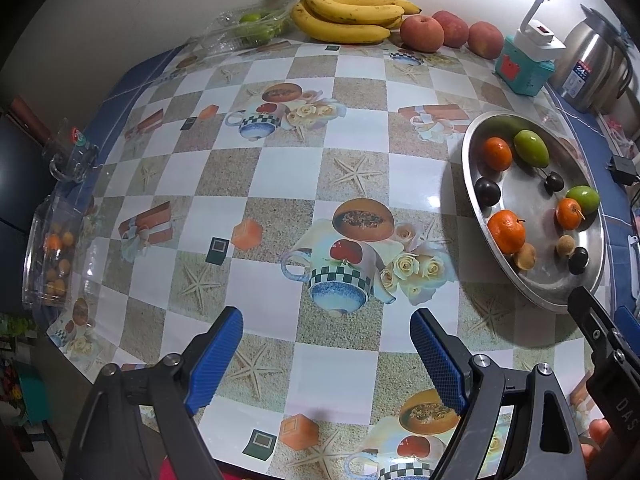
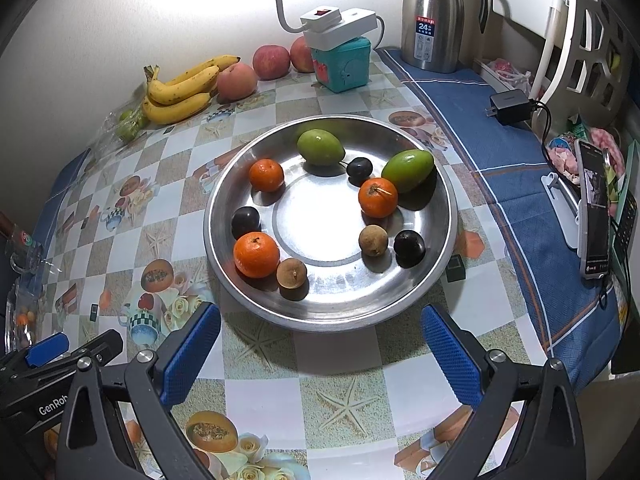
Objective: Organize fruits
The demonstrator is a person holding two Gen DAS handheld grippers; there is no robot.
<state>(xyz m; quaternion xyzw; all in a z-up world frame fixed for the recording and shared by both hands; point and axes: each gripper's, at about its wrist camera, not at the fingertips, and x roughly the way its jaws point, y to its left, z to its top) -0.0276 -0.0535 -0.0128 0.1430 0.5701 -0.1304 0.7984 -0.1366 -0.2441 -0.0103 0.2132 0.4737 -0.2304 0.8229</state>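
A round steel plate [image 2: 440, 264] holds three oranges [image 2: 256, 255], two green fruits [image 2: 320, 147], three dark plums [image 2: 409, 248] and two brown longans [image 2: 292, 274]. My right gripper [image 2: 320, 352] is open and empty, just in front of the plate's near rim. My left gripper [image 1: 326, 354] is open and empty over the patterned tablecloth, left of the plate [image 1: 472, 184]. Bananas [image 1: 348, 16] and three apples [image 1: 422, 33] lie at the back by the wall.
A clear box of small orange fruits [image 1: 52, 256] and a glass mug [image 1: 74, 152] stand at the left edge. A bag of green fruits [image 1: 256, 26] lies beside the bananas. A teal box with a power strip [image 2: 344, 60], a steel jug [image 2: 434, 12], a charger [image 2: 510, 106] and a phone [image 2: 596, 208] are at the right.
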